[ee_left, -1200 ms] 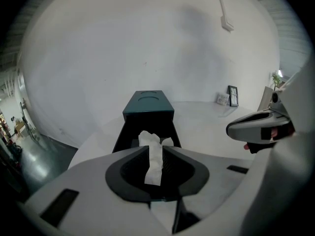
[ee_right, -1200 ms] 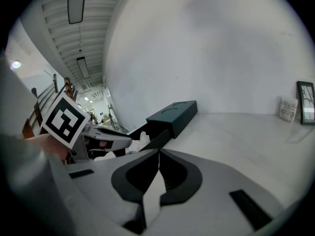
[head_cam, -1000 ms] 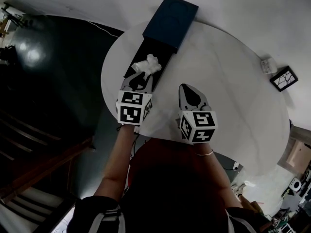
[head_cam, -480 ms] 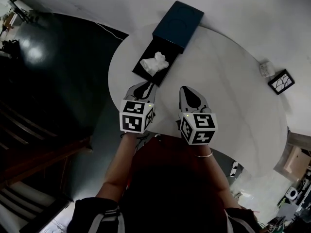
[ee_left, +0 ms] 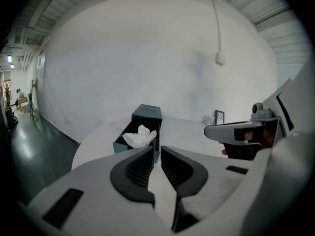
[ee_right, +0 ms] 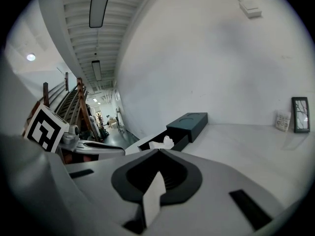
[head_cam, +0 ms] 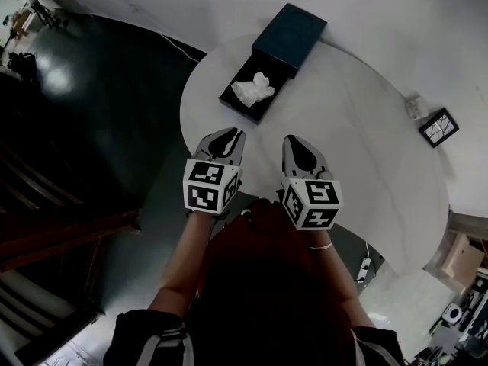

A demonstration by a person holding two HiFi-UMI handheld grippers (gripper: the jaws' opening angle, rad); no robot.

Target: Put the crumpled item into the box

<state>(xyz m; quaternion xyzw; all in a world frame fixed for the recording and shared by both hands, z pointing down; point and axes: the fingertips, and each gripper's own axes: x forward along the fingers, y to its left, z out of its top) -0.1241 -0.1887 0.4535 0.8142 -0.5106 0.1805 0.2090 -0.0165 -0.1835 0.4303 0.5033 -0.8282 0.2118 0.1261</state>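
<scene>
A white crumpled item (head_cam: 254,88) lies in the open drawer tray (head_cam: 238,107) of a dark blue box (head_cam: 290,36) at the far left of the round white table (head_cam: 358,151). My left gripper (head_cam: 228,134) hovers short of the tray, jaws a narrow gap apart and holding nothing. In the left gripper view the crumpled item (ee_left: 141,137) sits in the tray beyond the gripper (ee_left: 157,149). My right gripper (head_cam: 294,140) stays beside it over the table, shut and empty. The right gripper view shows its tips (ee_right: 158,151) meeting, with the box (ee_right: 187,122) and crumpled item (ee_right: 164,142) ahead.
A small framed picture (head_cam: 437,126) and a small white object (head_cam: 414,107) stand at the table's far right edge. The table's left edge drops to a dark floor (head_cam: 91,113). A white wall (head_cam: 191,6) rises behind the box.
My left gripper has drawn back from the tray toward the person, and the crumpled item stays in the tray. The right gripper has kept its place.
</scene>
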